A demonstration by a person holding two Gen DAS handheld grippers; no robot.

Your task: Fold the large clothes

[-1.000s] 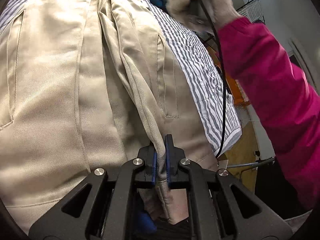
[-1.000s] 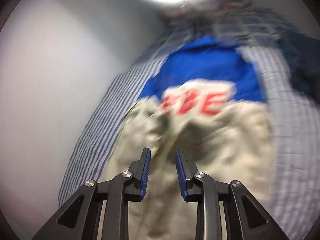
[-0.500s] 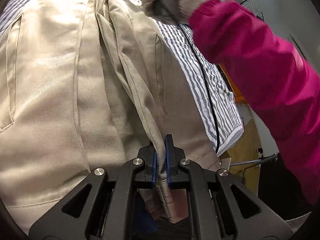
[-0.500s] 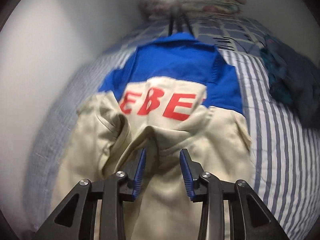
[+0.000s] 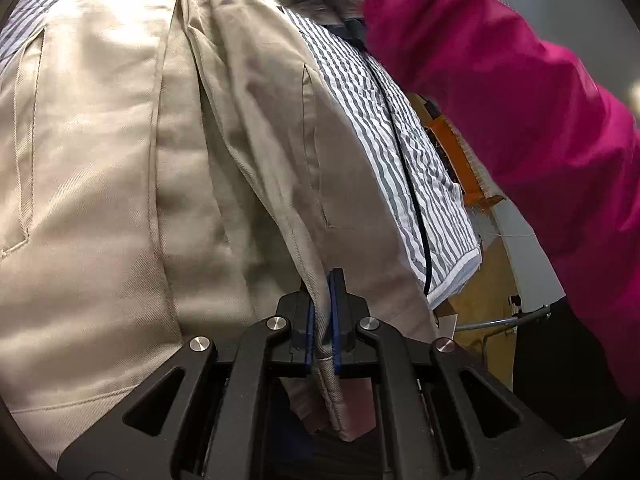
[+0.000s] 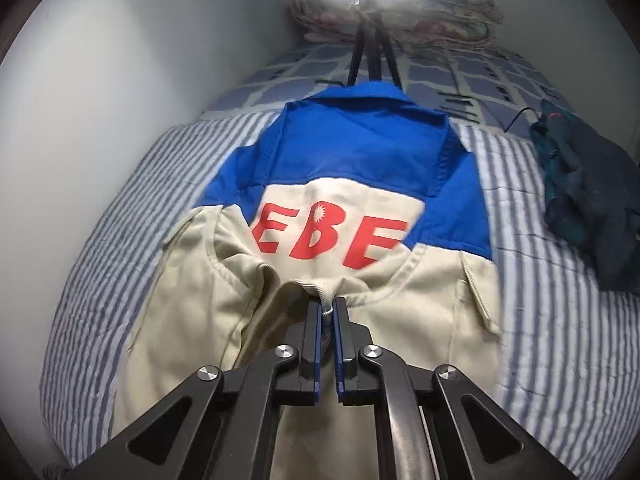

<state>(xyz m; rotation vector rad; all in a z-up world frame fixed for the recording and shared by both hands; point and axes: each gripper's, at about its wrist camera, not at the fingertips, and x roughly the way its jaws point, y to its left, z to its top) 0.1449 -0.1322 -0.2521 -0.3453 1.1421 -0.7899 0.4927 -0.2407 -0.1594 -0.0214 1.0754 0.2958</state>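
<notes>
A large beige and blue work jacket [image 6: 360, 168] with red letters "EBE" lies back up on a striped bed sheet [image 6: 104, 264]. In the left wrist view its beige lower part [image 5: 100, 160] fills the frame. My left gripper [image 5: 322, 300] is shut on a beige hem fold at the near edge. My right gripper [image 6: 327, 308] is shut on a raised beige fold in the middle of the jacket, just below the letters. The arm in a pink sleeve [image 5: 520, 100] that holds the right gripper crosses the left wrist view.
A dark teal garment [image 6: 580, 200] lies on the bed to the right of the jacket. A black tripod [image 6: 372, 52] and a pile of patterned bedding [image 6: 400, 12] stand at the bed's far end. A white wall [image 6: 100, 80] runs along the left. The bed's edge [image 5: 460, 276] drops off at the right.
My right gripper has come down onto the middle of the jacket and closed on a beige fold. My left gripper has kept its hold on the hem.
</notes>
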